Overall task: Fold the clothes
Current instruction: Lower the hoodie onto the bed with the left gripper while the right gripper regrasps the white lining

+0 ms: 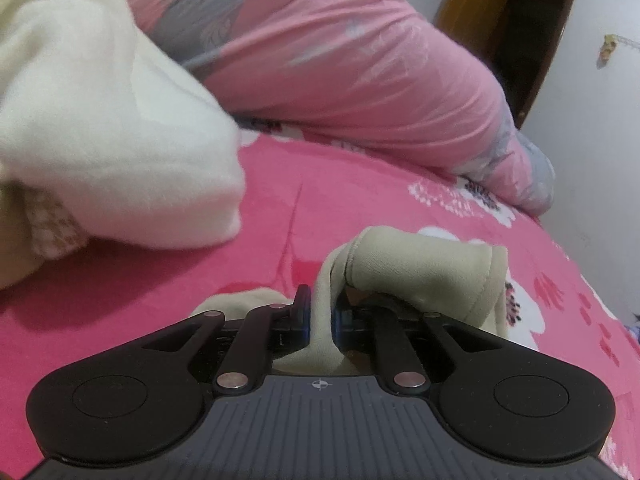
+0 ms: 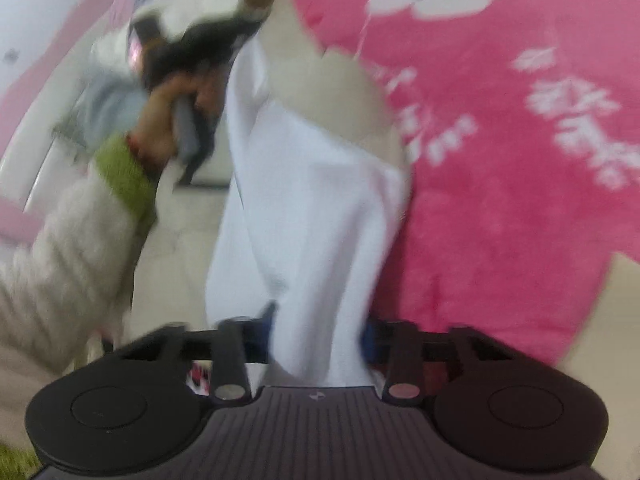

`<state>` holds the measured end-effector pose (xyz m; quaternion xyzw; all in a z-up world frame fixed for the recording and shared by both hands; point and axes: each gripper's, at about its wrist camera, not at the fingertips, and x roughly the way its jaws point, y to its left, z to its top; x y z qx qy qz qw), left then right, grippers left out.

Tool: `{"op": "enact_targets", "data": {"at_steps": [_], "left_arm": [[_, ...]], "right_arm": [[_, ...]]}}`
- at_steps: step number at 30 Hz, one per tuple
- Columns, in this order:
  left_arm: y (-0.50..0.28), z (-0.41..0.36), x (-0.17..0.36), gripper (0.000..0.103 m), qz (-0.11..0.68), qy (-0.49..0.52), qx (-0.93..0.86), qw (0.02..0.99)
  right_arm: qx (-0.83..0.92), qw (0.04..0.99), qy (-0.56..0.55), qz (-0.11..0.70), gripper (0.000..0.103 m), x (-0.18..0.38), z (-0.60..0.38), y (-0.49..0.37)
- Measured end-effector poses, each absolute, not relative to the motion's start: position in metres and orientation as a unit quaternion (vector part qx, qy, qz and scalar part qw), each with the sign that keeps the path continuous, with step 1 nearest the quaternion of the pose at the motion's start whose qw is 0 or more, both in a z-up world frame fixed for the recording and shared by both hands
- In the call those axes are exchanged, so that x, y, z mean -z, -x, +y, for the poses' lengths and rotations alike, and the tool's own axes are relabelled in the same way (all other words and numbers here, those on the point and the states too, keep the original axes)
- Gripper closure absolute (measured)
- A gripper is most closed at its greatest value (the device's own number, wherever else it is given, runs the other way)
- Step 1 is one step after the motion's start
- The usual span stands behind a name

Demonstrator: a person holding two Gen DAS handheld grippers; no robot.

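In the left wrist view my left gripper is shut on a beige garment, whose hemmed edge bunches up just beyond the fingers above the pink bed sheet. In the right wrist view my right gripper is shut on the same garment; here its white inner side hangs stretched, with the beige outer side farther along. The cloth runs up to the other gripper, held by a hand with a green cuff. This view is blurred.
A cream fleece garment lies heaped at the left of the bed. A rolled pink and grey quilt fills the back. A wooden door frame and white wall stand at the right. The pink floral sheet spreads to the right.
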<state>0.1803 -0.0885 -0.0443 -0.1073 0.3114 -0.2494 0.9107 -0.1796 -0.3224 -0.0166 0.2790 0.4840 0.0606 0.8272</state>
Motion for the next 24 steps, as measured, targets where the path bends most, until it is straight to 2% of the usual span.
{"op": "enact_targets", "data": {"at_steps": [3, 12, 18, 24], "left_arm": [[-0.17, -0.086, 0.037, 0.094, 0.293, 0.111, 0.254, 0.915], [-0.135, -0.072, 0.008, 0.095, 0.229, 0.132, 0.283, 0.922], [-0.114, -0.071, -0.028, 0.096, 0.173, 0.138, 0.297, 0.929], [-0.111, -0.073, -0.078, 0.096, 0.11, 0.153, 0.307, 0.933]], "right_arm": [[-0.027, 0.85, -0.273, 0.449, 0.081, 0.004, -0.315, 0.196], [0.057, 0.905, -0.314, 0.282, 0.085, -0.026, -0.309, 0.261], [0.166, 0.955, -0.143, 0.2, 0.087, -0.077, -0.308, 0.256], [0.212, 0.971, -0.039, 0.098, 0.087, -0.131, -0.334, 0.231]]}}
